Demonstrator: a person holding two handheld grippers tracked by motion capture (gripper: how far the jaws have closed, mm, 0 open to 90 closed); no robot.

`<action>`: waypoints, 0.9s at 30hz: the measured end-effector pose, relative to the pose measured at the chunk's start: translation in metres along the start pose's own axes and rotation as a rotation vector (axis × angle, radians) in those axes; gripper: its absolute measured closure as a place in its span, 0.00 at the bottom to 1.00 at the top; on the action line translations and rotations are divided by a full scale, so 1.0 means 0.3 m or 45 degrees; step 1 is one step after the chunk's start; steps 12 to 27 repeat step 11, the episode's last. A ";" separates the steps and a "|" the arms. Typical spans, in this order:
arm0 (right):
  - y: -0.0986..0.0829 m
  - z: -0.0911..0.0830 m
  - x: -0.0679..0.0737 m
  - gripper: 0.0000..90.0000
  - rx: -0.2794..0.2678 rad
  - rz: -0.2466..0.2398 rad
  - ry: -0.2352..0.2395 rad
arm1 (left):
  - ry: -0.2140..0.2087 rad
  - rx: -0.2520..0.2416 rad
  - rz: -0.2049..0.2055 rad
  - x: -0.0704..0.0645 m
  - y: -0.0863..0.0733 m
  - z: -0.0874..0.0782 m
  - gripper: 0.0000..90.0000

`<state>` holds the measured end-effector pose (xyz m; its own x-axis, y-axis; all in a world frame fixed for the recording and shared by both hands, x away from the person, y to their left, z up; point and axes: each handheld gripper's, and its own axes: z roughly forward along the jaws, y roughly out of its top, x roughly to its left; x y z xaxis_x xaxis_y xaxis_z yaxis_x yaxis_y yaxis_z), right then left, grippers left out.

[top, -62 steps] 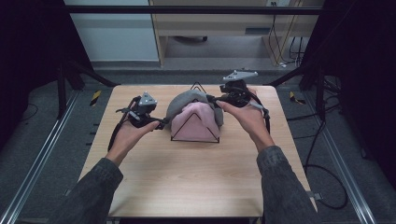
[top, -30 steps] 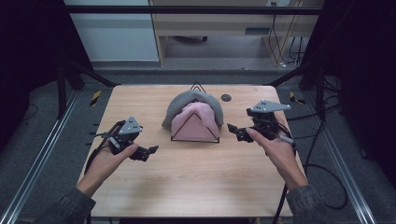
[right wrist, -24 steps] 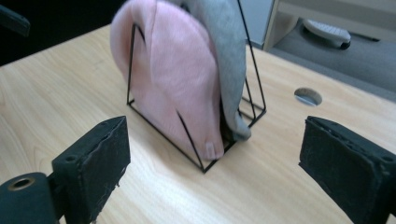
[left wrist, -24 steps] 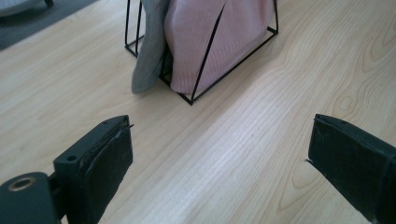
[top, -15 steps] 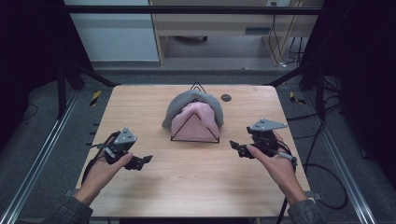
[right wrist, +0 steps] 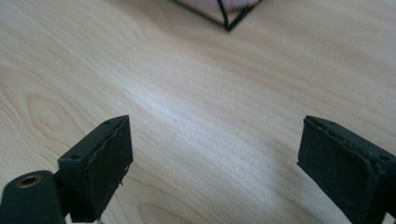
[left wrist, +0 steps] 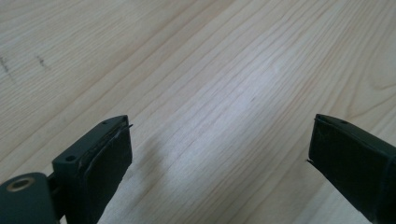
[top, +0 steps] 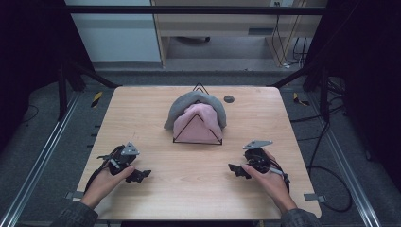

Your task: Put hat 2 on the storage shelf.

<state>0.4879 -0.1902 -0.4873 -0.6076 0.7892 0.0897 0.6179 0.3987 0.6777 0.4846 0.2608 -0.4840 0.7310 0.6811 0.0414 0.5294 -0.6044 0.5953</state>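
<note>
A black wire triangular rack (top: pixel 197 135) stands at the table's middle back, with a pink cloth (top: pixel 196 124) and a grey cloth (top: pixel 191 103) draped over it. My left gripper (top: pixel 140 175) rests low over the wood at the front left, held by a hand, jaws wide apart and empty. My right gripper (top: pixel 236 170) sits at the front right, also open with nothing between its jaws. In the right gripper view a corner of the rack (right wrist: pixel 227 18) with pink cloth shows at the top. In the left gripper view the gripper (left wrist: pixel 219 154) looks at bare wood.
A small dark round spot (top: pixel 229 99) lies on the wooden table (top: pixel 189 189) near the back right. Cables trail from both grippers off the table's sides. Black frame rails run along the floor to the left and right.
Both grippers have drawn back from the cloths on the rack toward the front of the table, left to the front left, right to the front right. The cloths stay on the rack.
</note>
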 end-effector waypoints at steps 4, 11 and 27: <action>-0.017 0.025 0.005 0.10 0.061 -0.026 -0.030 | -0.021 0.048 -0.003 -0.003 -0.016 0.026 0.04; -0.046 0.038 0.014 0.05 0.024 -0.083 -0.089 | -0.015 0.022 -0.027 0.007 -0.033 0.027 0.00; -0.046 0.038 0.014 0.05 0.024 -0.083 -0.089 | -0.015 0.022 -0.027 0.007 -0.033 0.027 0.00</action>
